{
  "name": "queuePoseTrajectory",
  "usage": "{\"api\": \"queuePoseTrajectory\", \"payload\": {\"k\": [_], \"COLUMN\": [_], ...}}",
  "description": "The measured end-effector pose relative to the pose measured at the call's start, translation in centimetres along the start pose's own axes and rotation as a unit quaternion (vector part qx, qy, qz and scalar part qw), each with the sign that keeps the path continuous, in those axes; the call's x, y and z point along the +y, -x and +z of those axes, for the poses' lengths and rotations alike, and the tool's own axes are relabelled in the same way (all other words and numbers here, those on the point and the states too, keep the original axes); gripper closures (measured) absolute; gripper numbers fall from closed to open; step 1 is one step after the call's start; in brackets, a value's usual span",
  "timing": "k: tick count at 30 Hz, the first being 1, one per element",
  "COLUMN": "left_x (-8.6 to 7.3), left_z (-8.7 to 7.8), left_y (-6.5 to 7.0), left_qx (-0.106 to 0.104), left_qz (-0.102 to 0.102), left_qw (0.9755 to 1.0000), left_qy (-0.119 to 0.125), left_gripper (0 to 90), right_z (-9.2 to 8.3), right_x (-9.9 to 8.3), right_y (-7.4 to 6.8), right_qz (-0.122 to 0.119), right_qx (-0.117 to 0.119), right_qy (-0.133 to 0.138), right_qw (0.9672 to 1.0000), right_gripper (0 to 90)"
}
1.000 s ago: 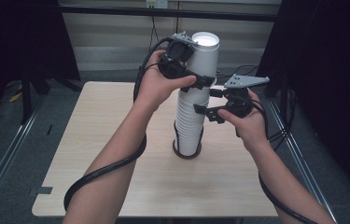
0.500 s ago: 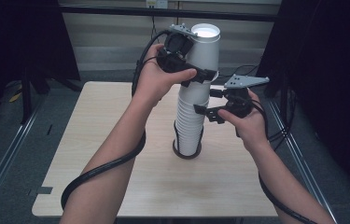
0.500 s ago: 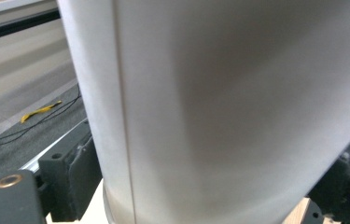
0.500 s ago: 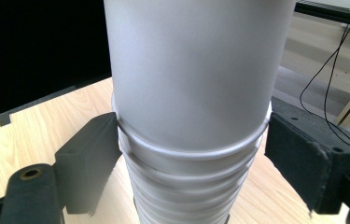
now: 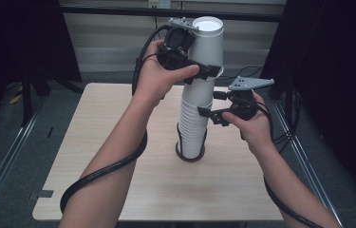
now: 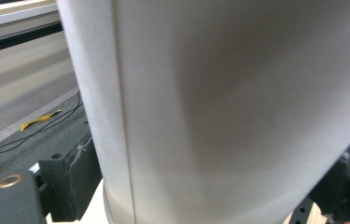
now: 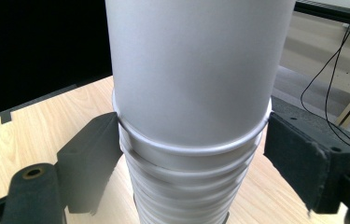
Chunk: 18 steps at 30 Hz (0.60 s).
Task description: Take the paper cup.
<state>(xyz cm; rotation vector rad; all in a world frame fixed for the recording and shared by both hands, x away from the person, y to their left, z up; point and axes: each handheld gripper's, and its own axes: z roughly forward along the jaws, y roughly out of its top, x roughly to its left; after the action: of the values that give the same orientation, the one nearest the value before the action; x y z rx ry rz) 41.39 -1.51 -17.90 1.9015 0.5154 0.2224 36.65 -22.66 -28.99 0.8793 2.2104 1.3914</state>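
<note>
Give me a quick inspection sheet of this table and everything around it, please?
Surface: pale wooden table, bare around the stack.
Job's things: tall stack of white paper cups in a dark ring base; top white cup lifted partway off.
Clutter: nothing seen.
Tongs: left tongs shut on the top cup; right tongs straddle the stack, one jaw apart from it.
Cables: thick black cable along the left forearm.
Surroundings: dark curtains, grey floor.

The tall stack of white paper cups (image 5: 198, 102) looks smooth and matt, with thin rolled rims. The light wooden counter (image 5: 118, 142) shows fine grain and a dull, smooth top. The black plastic left claw (image 5: 199, 71) and black plastic right claw (image 5: 209, 111) look matt, with rough, foam-like pads (image 7: 298, 154).
</note>
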Motion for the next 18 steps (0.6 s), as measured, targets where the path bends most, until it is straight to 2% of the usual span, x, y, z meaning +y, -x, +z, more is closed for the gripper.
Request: {"api": "queuePoseTrajectory", "payload": {"k": [1,18], "left_x": [0.1,0.4], "left_z": [-0.1,-1.7], "left_y": [0.0,-0.4], "left_qx": [0.004,0.009], "left_qz": [0.005,-0.005], "left_qw": [1.0000,0.9999], "left_qy": [-0.001,0.012], "left_gripper": [11.3,11.3], "right_z": [0.0,0.0], "right_x": [0.0,-0.2], "right_y": [0.0,0.1], "right_qz": [-0.001,-0.003], "right_qx": [0.000,0.001], "right_qy": [0.000,-0.004], "right_qw": [1.0000,1.0000], "right_gripper": [18.2,17.8]}}
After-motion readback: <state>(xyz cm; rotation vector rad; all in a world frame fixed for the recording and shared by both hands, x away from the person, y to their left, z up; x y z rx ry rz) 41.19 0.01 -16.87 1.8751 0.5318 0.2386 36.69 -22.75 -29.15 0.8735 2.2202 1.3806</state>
